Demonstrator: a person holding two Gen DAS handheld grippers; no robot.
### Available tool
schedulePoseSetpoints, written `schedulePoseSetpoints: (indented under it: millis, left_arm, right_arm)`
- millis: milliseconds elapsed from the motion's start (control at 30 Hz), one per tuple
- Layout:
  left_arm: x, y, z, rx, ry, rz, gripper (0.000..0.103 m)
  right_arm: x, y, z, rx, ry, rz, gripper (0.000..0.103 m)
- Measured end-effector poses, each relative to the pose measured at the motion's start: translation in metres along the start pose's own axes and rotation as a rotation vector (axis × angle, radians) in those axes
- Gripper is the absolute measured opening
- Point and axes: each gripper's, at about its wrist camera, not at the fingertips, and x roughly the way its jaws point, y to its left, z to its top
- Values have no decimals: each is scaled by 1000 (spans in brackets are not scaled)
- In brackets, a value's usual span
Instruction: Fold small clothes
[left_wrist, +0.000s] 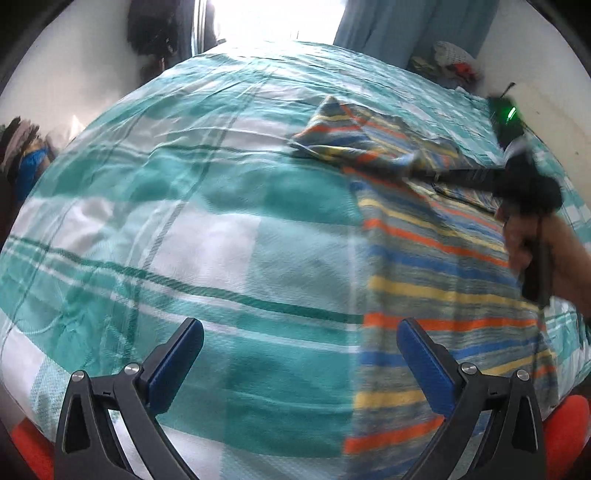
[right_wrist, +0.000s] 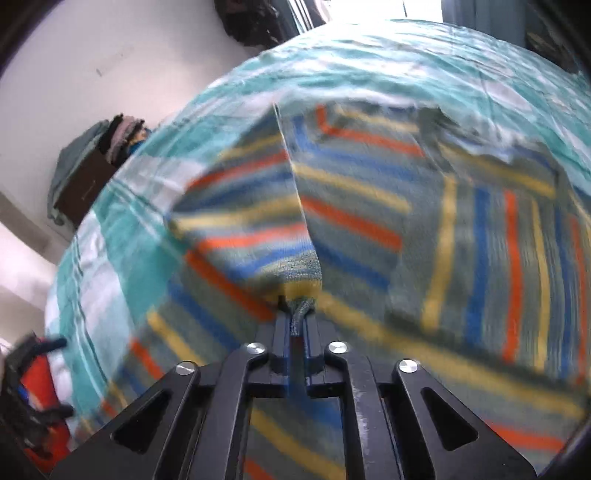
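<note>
my right tongs (right_wrist: 297, 314) were clenched on a bunched edge of the striped garment (left_wrist: 436, 266), carrying that part up and over the rest of the cloth, which lay spread on the bed (left_wrist: 192, 229) toward its right side and reached down to the near edge. my left tongs (left_wrist: 301, 363) hung released above the bed near its near edge, the right-hand finger over the garment's left border, gripping nothing. both views were smeared by motion, so i could not tell exactly which part of the garment i had pinched. as i judged it, the fold was mid-travel: a raised flap (left_wrist: 332, 129) stood toward the far side of the bed. to do it well, i reckoned the pinched edge should be drawn low and flat across the cloth, stripes kept parallel to those beneath, and let go only once the edges met. the free tongs looked well placed to pin the near border so the knit would not drag along the plaid bedsheet. the likely fault was a skewed, rumpled fold.
</note>
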Motion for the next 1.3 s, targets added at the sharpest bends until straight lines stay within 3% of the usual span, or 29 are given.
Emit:
schedulePoseSetpoints:
  millis: [33, 100, 167, 233, 300, 333, 600, 733, 767, 833, 867, 933, 1067, 1133, 1200, 1300]
  left_arm:
    - [-1, 5, 0, -11, -6, 0, 103]
    - [-1, 14, 0, -41, -17, -5, 103]
    - [2, 21, -1, -67, -13, -9, 103]
    - [4, 24, -2, -82, -3, -15, 103]
    - [6, 25, -4, -81, -1, -14, 103]
    - [5, 25, -5, -76, -3, -14, 103]
    - [9, 29, -9, -81, -4, -22, 103]
    - [10, 28, -8, -79, -8, -19, 103]
    - [11, 28, -8, -79, -9, -18, 103]
    - [12, 29, -8, -79, -10, -14, 103]
    - [11, 29, -8, -78, -8, -11, 103]
    - [10, 31, -8, -77, -5, -6, 103]
    - [4, 40, -5, -106, -17, -12, 103]
    - [1, 42, -4, -126, -22, -22, 103]
    - [-1, 41, -1, -135, -29, -35, 103]
    - [-2, 31, 1, -114, -33, -46, 103]
  right_arm:
    - [-12, 1, 15, 35, -43, 64, 4]
    - [-28, -7, 37, 95, -102, 93, 4]
    - [-34, -32, 60, 209, -148, 56, 7]
    - [-25, -51, 69, 270, -126, 16, 15]
    - [-14, -66, 65, 312, -88, -15, 50]
    - [-12, -71, 58, 343, -82, 15, 53]
    - [-7, -68, -1, 509, -97, 173, 52]
    - [25, -60, -7, 522, -80, 133, 49]
    - [28, -61, -6, 524, -106, 127, 45]
    - [36, -59, 0, 518, -139, 82, 24]
    - [40, -59, 1, 521, -136, 73, 6]
    - [35, -53, 6, 500, -148, 54, 5]
    - [-40, -28, 26, 347, -227, 81, 5]
    - [-72, -25, 29, 280, -242, 42, 5]
    - [-98, -24, 21, 198, -235, -65, 5]
    - [-92, -60, -11, 228, -123, -218, 6]
